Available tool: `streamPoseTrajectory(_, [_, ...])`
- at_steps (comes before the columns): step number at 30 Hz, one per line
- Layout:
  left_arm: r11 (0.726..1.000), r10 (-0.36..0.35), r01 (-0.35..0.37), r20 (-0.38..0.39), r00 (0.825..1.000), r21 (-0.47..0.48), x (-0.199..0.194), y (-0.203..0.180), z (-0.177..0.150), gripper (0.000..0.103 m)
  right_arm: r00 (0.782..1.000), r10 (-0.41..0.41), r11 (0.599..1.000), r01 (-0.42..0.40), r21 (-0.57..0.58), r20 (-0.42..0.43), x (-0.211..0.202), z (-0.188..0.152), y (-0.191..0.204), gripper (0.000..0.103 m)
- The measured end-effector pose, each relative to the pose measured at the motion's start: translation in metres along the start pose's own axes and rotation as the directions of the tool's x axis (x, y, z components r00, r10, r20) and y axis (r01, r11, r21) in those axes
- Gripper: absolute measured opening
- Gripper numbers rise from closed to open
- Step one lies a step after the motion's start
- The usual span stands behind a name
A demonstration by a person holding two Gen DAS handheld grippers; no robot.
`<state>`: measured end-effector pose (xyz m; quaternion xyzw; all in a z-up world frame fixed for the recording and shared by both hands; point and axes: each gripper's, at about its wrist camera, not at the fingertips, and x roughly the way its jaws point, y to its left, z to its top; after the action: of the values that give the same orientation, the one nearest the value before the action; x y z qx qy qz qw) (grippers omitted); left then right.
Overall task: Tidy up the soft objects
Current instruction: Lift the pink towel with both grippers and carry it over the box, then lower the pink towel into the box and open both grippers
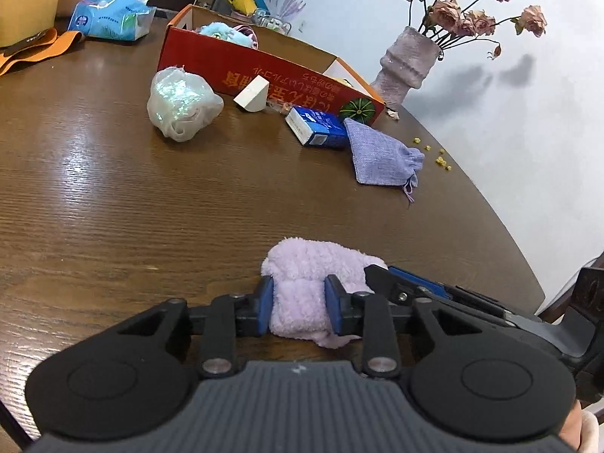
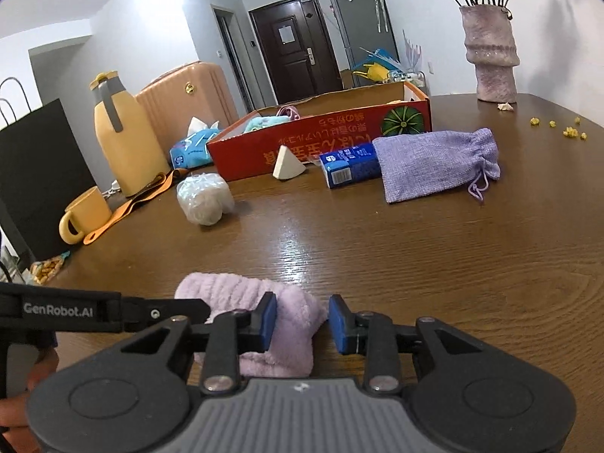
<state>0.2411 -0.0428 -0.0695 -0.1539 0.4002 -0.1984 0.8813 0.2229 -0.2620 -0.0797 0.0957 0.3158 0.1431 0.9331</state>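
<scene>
Towel (image 1: 302, 294) lies squeezed between the pads of the left hand-held gripper (image 1: 298, 307). Beside it, the right hand-held gripper (image 2: 302, 322) gapes around one end, one pad touching. Box (image 1: 264, 71) sits well ahead across the tabletop (image 1: 151, 207).

Flower vase (image 2: 490, 53), yellow jug (image 2: 120, 139) and mug (image 2: 85, 214) — on the wooden table (image 2: 377, 249).

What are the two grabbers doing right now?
Left gripper: closed on the fluffy lilac cloth.
Right gripper: open, jaws around the same cloth's end.
</scene>
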Motion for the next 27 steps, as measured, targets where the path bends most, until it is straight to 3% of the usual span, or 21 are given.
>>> streamPoseTrajectory(2, [1.000, -0.001, 0.001, -0.001, 1.000, 0.000, -0.001, 0.000, -0.001, 0.028, 1.000, 0.028, 1.000, -0.028, 0.006, -0.001, 0.000, 0.000, 0.000, 0.018])
streamPoseTrajectory(8, [0.999, -0.034, 0.034, 0.005, 0.999, 0.000, -0.004, 0.001, 0.007, 0.024, 0.999, 0.037, 0.999, -0.037, 0.025, 0.024, -0.003, 0.005, 0.000, 0.013])
streamPoseTrajectory(11, [0.997, -0.059, 0.057, 0.038, 0.998, 0.051, -0.009, -0.009, 0.031, 0.024, 0.997, 0.041, 0.999, -0.041, -0.002, 0.070, -0.007, 0.027, -0.001, 0.013])
streamPoseTrajectory(14, [0.990, -0.092, 0.081, 0.093, 0.991, 0.112, -0.007, -0.026, 0.084, 0.024, 0.988, 0.046, 0.997, -0.035, -0.071, 0.150, -0.006, 0.080, -0.006, 0.013])
streamPoseTrajectory(18, [0.987, -0.100, 0.077, 0.155, 0.983, 0.144, 0.022, -0.048, 0.188, 0.024, 0.975, 0.045, 0.989, -0.012, -0.148, 0.217, 0.027, 0.187, -0.025, 0.013])
streamPoseTrajectory(21, [0.983, -0.051, 0.019, 0.173, 0.984, 0.183, 0.075, -0.057, 0.264, 0.024, 0.985, 0.023, 0.988, 0.003, -0.152, 0.170, 0.081, 0.264, -0.047, 0.013])
streamPoseTrajectory(23, [0.989, -0.025, 0.004, 0.146, 0.989, 0.147, 0.115, -0.049, 0.299, 0.024, 0.995, -0.004, 0.989, 0.019, -0.144, 0.098, 0.130, 0.306, -0.064, 0.013])
streamPoseTrajectory(27, [0.994, 0.051, -0.053, 0.022, 0.998, 0.091, 0.211, -0.029, 0.347, 0.024, 0.996, -0.089, 0.984, 0.085, -0.156, -0.017, 0.220, 0.344, -0.092, 0.013])
